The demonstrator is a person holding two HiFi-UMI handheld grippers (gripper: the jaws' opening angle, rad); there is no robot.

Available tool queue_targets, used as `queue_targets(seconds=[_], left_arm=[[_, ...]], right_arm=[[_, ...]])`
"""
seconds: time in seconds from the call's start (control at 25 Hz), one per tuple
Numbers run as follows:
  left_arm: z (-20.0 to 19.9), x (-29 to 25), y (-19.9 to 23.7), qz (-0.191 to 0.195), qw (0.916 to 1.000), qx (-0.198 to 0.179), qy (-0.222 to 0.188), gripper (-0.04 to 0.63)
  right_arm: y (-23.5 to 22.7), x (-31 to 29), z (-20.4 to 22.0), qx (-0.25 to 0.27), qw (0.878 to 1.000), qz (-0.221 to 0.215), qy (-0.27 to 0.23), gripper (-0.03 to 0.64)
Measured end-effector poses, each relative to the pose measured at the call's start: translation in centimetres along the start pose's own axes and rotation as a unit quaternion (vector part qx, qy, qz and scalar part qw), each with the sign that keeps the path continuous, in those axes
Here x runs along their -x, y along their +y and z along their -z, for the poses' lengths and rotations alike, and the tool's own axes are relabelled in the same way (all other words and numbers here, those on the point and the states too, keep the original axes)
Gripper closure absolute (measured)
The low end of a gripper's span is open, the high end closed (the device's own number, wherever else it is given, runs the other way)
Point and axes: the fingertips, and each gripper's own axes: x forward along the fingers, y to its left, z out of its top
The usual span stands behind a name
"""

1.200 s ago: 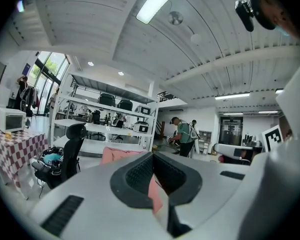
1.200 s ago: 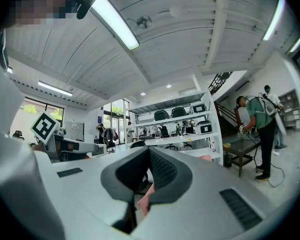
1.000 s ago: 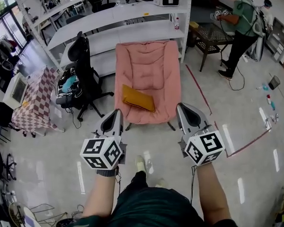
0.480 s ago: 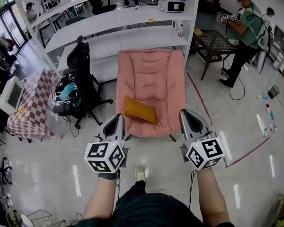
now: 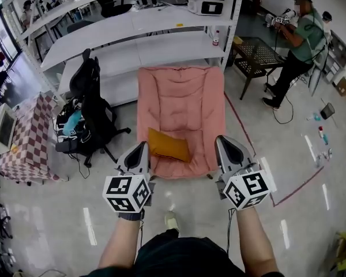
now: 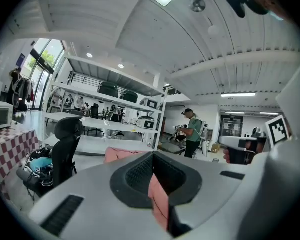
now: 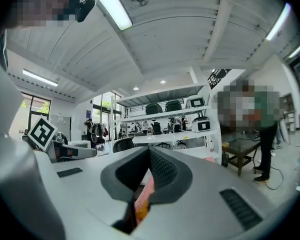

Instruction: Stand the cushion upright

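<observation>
Fingers [image 5: 135, 157] of left gripper [image 5: 142, 145] and right gripper [image 5: 219, 139] seem closed, empty, cushion [image 5: 169, 145] lying ahead between them.

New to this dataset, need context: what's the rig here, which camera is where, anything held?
No robot: a person holds a two-jaw gripper in each hand. The wide picture comes from a camera on their head, looking down at the left gripper and right gripper; the marker cubes are part of them. The other two pictures come from cameras riding on each gripper, looking along its jaws. Both pairs of jaws are together and hold nothing. Ahead stands a pink lounge chair with a mustard cushion lying on its seat, the thing to stand upright. Neither gripper touches it yet.
</observation>
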Motion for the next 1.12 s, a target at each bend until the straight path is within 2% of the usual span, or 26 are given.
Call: queue_targets(seconds=[0.24, 0.52, 0.88, 1.12], left_arm=[[0.7, -3.1, 3.6, 0.004, 0.9999, -0.005, 0.013, 0.591], [2.4, -5.6, 6.4, -0.006, 0.9995, -0.005, 0.03, 0.591], [6.3, -10.0, 8.9, -0.03, 0.9978, 0.007, 0.059, 0.591], [9.4, -13.9, 11.3, -0.072, 0.9943, 0.02, 0.076, 0.591]], right_arm=[[0.0, -3.8, 0.6, -0.001, 1.0, 0.02, -0.006, 0.615], [0.1, -6.7, 2.3, -0.008, 1.0, 0.022, 0.004, 0.615], [-1.3, -12.5, 4.6, -0.016, 1.0, -0.019, 0.013, 0.615], [-3.1, -17.6, 6.0, -0.014, 0.998, -0.059, 0.024, 0.615]])
